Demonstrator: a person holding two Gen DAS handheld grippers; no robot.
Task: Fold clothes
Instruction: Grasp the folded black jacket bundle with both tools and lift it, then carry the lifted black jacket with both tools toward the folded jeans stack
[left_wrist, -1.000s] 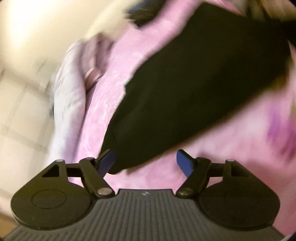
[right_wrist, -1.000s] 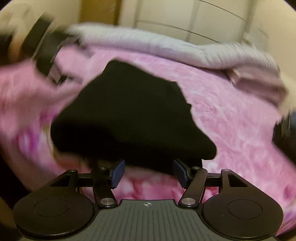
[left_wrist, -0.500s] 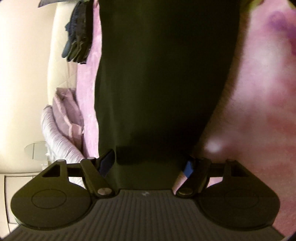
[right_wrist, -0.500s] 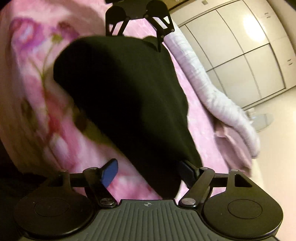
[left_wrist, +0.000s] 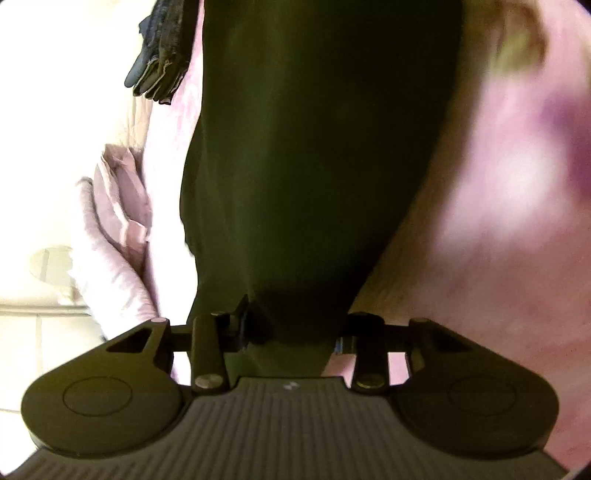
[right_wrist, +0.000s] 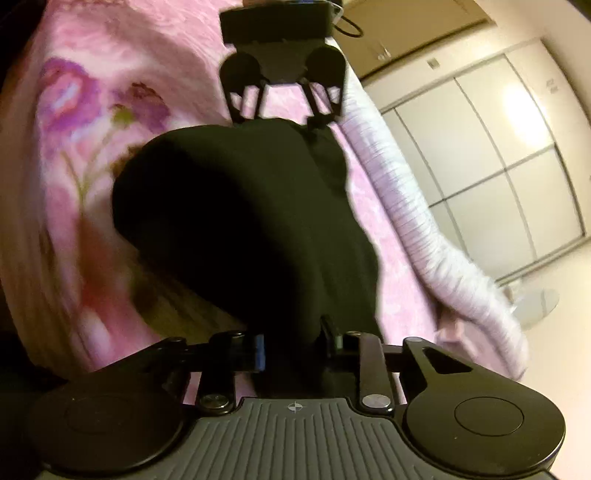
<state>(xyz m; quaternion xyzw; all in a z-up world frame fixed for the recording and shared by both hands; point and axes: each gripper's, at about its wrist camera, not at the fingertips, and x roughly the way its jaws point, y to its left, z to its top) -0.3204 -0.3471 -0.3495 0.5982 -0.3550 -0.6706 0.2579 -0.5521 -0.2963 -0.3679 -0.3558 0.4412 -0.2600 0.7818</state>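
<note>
A black garment (left_wrist: 314, 155) lies stretched over a pink flowered bedspread (left_wrist: 517, 206). My left gripper (left_wrist: 291, 332) has its near end bunched between its fingers, shut on the cloth. In the right wrist view the same black garment (right_wrist: 240, 221) runs away from me. My right gripper (right_wrist: 295, 343) is shut on its near end, cloth pinched between the blue pads. The left gripper (right_wrist: 282, 118) shows at the far end of the garment, facing me, fingertips on the cloth. The garment's far edges are blurred.
A stack of dark blue folded clothes (left_wrist: 159, 55) sits on the bed beyond the garment. A rolled pale lilac quilt (right_wrist: 424, 229) lines the bed's side. Cream wardrobe doors (right_wrist: 498, 166) and a round glass top (right_wrist: 539, 302) stand past it.
Both grippers swung round to opposite ends of the black garment and closed their fingers on it. The garment now lies lengthwise between them.
</note>
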